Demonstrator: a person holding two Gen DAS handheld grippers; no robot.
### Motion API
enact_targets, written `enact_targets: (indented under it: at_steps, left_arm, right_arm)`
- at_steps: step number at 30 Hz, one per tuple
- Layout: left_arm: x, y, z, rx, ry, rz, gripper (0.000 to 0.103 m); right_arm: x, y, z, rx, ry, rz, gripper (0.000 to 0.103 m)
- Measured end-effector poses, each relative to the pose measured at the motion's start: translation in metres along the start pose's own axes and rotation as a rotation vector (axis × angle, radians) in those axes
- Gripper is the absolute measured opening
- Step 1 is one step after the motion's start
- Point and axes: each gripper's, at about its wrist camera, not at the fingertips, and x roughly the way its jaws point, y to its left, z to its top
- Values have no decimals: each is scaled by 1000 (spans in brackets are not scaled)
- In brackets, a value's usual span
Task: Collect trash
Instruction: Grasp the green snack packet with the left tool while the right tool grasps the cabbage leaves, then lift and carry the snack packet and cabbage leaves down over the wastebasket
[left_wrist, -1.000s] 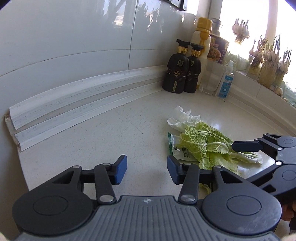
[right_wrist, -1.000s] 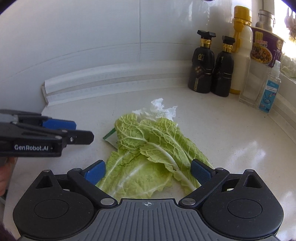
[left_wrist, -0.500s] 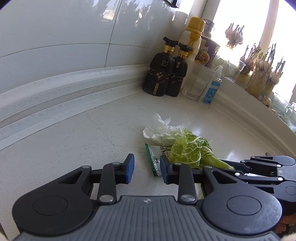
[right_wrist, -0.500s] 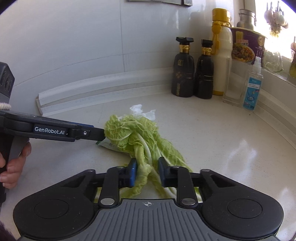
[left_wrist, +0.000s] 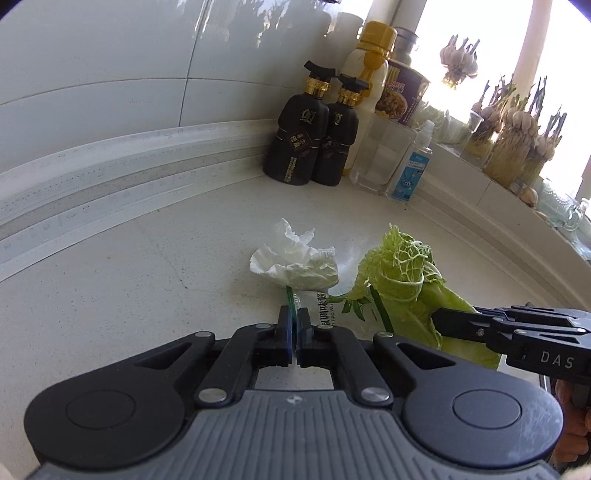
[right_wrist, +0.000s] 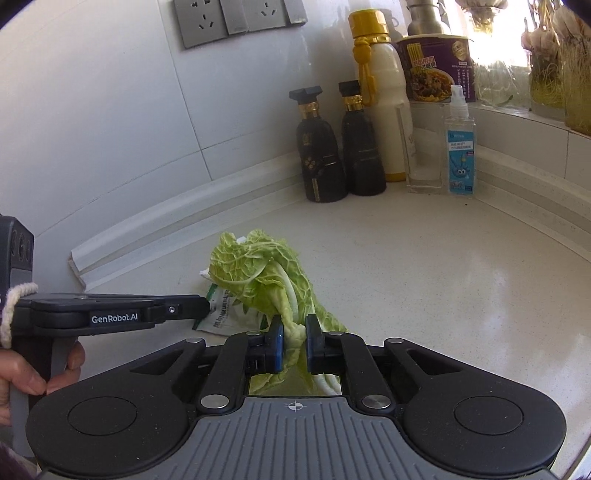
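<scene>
Both grippers closed since 1 second ago: right gripper (right_wrist: 294, 332) now pinches cabbage leaves (right_wrist: 258, 269), bunched ahead of its jaws; left gripper (left_wrist: 294, 325) clamps sauce packet (left_wrist: 325, 306) edge. Napkin (left_wrist: 295, 262) lies beyond. Lift both slowly, together.

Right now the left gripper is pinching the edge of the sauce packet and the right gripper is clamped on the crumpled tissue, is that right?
Not quite. The left gripper does pinch the sauce packet, but the right gripper is clamped on the cabbage leaves, as the right wrist view shows. The crumpled tissue lies loose on the counter.
</scene>
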Motion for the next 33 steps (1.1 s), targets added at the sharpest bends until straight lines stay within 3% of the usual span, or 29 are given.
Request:
enact_targets:
  at_steps: [7,14,18,20,23,25,27,28,30,32,33]
  left_arm:
    - [-14,-6,-4,26,-16,45,0]
    - [-52,-2,-27,93,36,108,0]
    - [-66,-1,-38,170,65,102,2]
    - [-69,-4,-42,266,31,107,14]
    - [-61,-5,-42,378,0,77,64]
    - [-50,-6,-41,448,-1,32,70]
    - [-40,-4,-34,436,2,-5,73]
    - [-35,-1,-30,402,21,-34,73]
    - [-31,-1,-26,372,27,-48,63]
    - [-33,-6,-26,383,24,-63,39]
    - [-34,-8,-27,378,30,-58,39]
  right_arm:
    - [-9,-1,1,22,-19,-8,10]
    - [-21,4,-2,16,-24,-1,10]
    - [-25,8,-3,3,-22,8,10]
    - [-26,10,-3,5,-24,15,10]
    - [-28,12,-3,6,-24,25,10]
    - [-29,14,-4,-1,-20,25,10]
    - [-30,14,-4,-5,-18,26,10]
    - [-30,14,-5,-5,-19,26,10]
    - [-30,13,-5,-6,-19,23,10]
    - [-28,11,-4,-5,-18,21,10]
    - [-27,10,-4,-2,-17,21,10]
